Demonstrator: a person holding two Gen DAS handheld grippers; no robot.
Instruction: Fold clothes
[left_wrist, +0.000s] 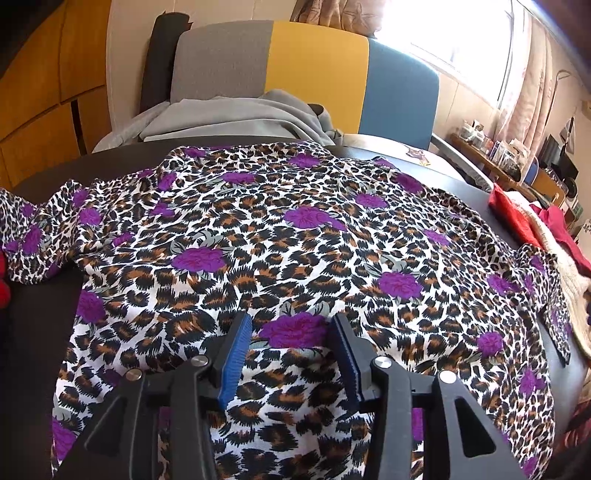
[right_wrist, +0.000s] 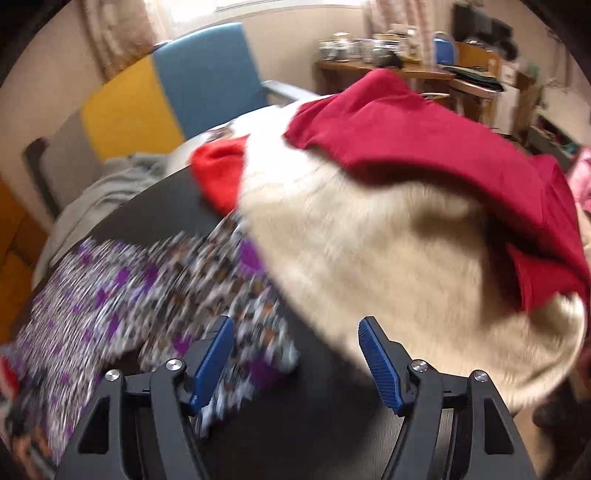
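A leopard-print garment (left_wrist: 295, 229) with purple flowers lies spread flat on a dark table (left_wrist: 44, 314). My left gripper (left_wrist: 291, 325) sits low over its near part, jaws apart. The fabric passes flat between the blue pads (left_wrist: 236, 354) and is not pinched. The right wrist view is blurred by motion. There my right gripper (right_wrist: 295, 325) is open above the dark table (right_wrist: 166, 206). The garment's right sleeve (right_wrist: 155, 295) lies by its left finger, and nothing is clamped.
A cream sweater (right_wrist: 388, 258) with a dark red garment (right_wrist: 424, 129) on top lies heaped at the table's right, beside a bright red piece (right_wrist: 221, 177). Behind the table are a grey, yellow and blue sofa back (left_wrist: 314, 74) with grey clothing (left_wrist: 229, 122), and a cluttered shelf (left_wrist: 517, 158).
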